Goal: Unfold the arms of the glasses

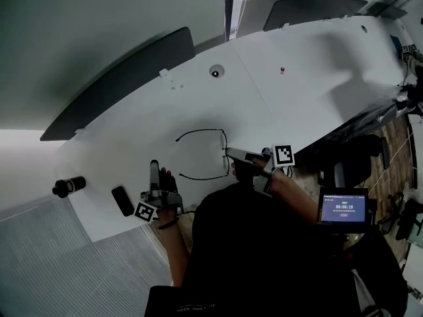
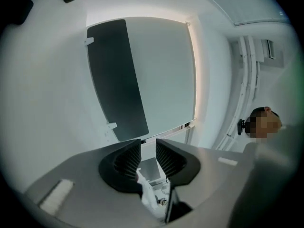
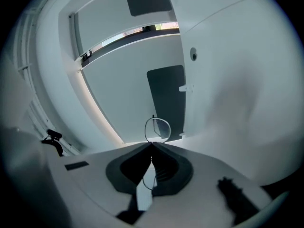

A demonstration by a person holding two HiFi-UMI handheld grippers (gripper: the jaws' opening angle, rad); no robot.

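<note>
The glasses [image 1: 225, 140] are near the middle of the white table [image 1: 310, 78], close to its near edge. Both thin arms are open. They reach out to the left from the front part, one on the far side and one on the near side. I cannot tell if the glasses rest on the table or sit just above it.

The right gripper [image 1: 228, 152] comes in from the right and pinches the front of the glasses. In the right gripper view its jaws are pressed together on the thin rim, and one round lens of the glasses [image 3: 156, 128] sticks out just past the tips of the right gripper [image 3: 151, 145].

The left gripper [image 1: 154, 164] is to the left of the glasses, near the table's near edge, and does not touch them. In the left gripper view the left gripper [image 2: 148, 144] has its jaws a little way apart, with nothing between them.

Further left on the table lie a small flat black thing [image 1: 122, 200] and a black tube [image 1: 69, 186]. A small round knob [image 1: 216, 71] sits on the far part of the table. A little lit screen [image 1: 342, 207] is off to the right.
</note>
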